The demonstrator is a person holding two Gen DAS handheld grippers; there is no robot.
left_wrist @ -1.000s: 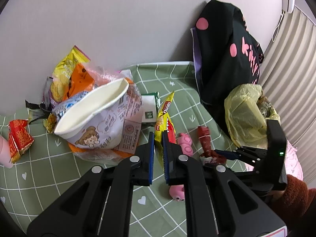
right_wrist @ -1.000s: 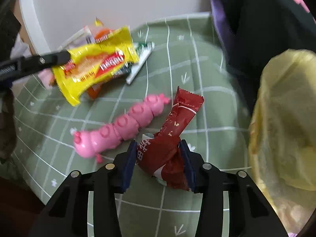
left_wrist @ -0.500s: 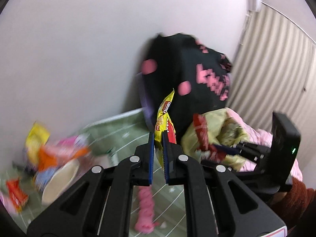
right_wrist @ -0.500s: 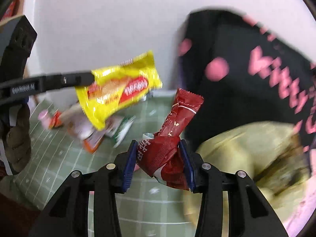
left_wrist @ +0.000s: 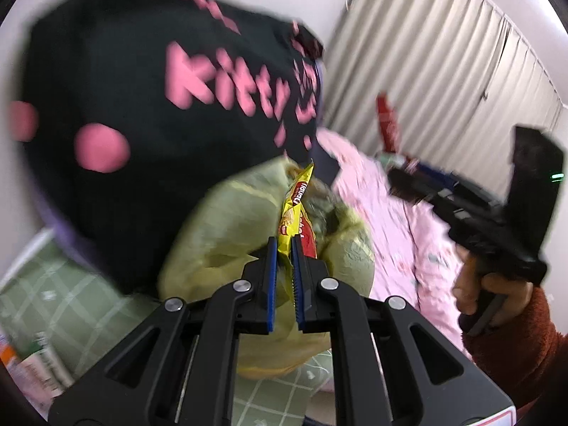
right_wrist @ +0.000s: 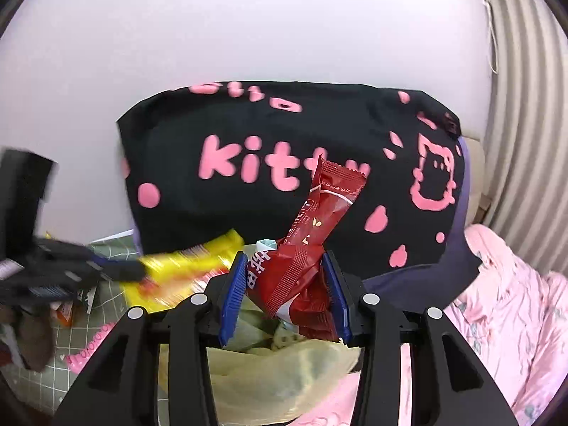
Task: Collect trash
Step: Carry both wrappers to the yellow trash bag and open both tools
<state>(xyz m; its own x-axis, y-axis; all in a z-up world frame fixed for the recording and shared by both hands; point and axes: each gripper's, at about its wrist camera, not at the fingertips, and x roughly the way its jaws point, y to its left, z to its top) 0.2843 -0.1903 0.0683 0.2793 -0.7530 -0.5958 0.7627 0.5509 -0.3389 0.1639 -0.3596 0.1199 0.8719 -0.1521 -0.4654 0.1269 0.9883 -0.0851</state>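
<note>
Both pieces of trash are lifted and sit over the yellow-green trash bag (left_wrist: pixel 227 241) at lower centre of each frame, so the carry looks nearly done and the drop is what remains. The left hand-held gripper (left_wrist: pixel 284 266) is pinched nearly closed on the thin yellow snack wrapper (left_wrist: pixel 296 209), whose tip points up toward the bag's mouth. The right hand-held gripper (right_wrist: pixel 284 294) is part-way closed, squeezing the crumpled red wrapper (right_wrist: pixel 305 255), which stands up above the bag opening. Neither wrapper is released yet. More litter (only blurred packets (right_wrist: pixel 67 310) and a pink toy (right_wrist: pixel 88 349) show) lies on the green checked bench (right_wrist: pixel 56 365) at lower left, so further rounds seem likely.
</note>
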